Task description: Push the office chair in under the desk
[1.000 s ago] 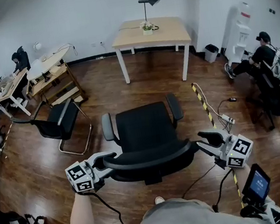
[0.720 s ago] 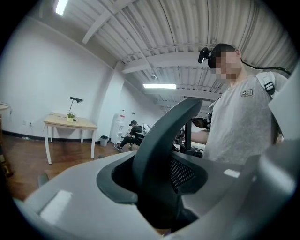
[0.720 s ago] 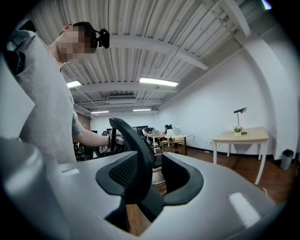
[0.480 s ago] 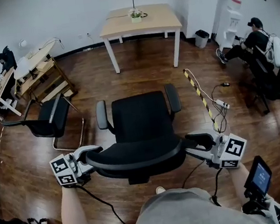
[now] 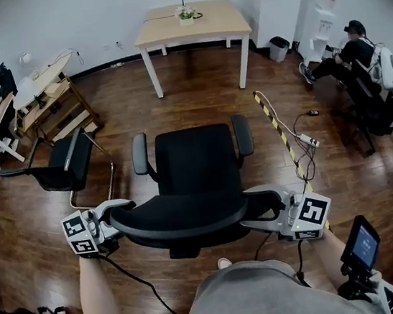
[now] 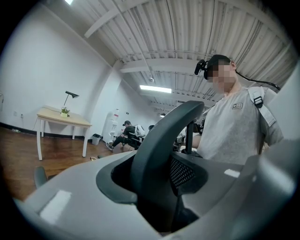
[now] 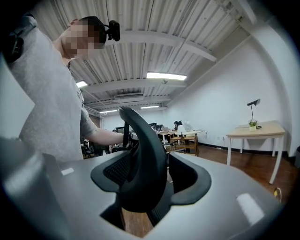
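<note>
The black office chair (image 5: 196, 161) stands on the wood floor, facing the light wooden desk (image 5: 192, 21) by the far wall. Its curved backrest (image 5: 183, 218) is closest to me. My left gripper (image 5: 115, 221) is shut on the backrest's left edge; in the left gripper view the rim (image 6: 164, 140) fills the space between the pads. My right gripper (image 5: 262, 207) straddles the right edge. Its jaws have just been opening, and in the right gripper view the rim (image 7: 143, 154) stands between them with a gap at one pad.
A second black chair with a chrome frame (image 5: 60, 168) is on the left. A yellow-black cable strip (image 5: 276, 130) and a power strip (image 5: 307, 143) lie on the right. A seated person (image 5: 357, 57), a water dispenser (image 5: 318, 16) and a bin (image 5: 279, 48) are at far right. More desks (image 5: 43, 94) are at far left.
The chair and both grippers have moved forward toward the desk. The right gripper has slid inward along the backrest and its jaws stand wider apart.
</note>
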